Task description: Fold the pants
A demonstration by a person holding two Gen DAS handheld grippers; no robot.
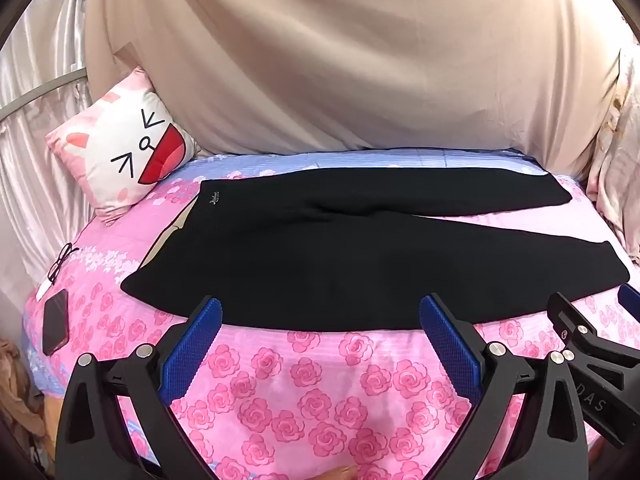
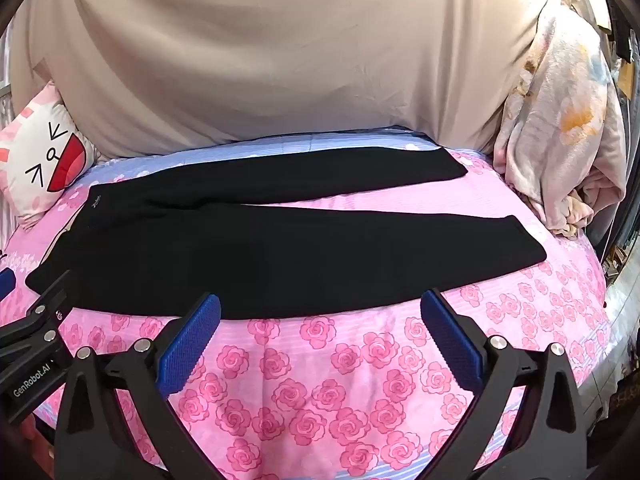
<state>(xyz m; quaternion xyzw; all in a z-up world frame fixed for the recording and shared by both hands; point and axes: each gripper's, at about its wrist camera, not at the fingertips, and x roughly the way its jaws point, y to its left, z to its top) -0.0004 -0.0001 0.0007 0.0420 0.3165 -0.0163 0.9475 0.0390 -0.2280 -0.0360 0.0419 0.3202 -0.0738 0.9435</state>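
Ahead of both sets of jaws, a bare strip of pink rose-print bedspread [image 1: 320, 380] runs along the bed's near edge. The left gripper [image 1: 320, 312] and right gripper [image 2: 320, 308] have their blue-padded jaws spread wide, holding nothing. Just beyond their tips lie the black fabric pants [image 1: 360, 256], flat, waistband to the left, two legs splayed rightward. A white cartoon-face cushion [image 1: 128, 148] leans at the far left; a dark phone [image 1: 55, 322] and glasses [image 1: 60, 260] lie left of the left jaws.
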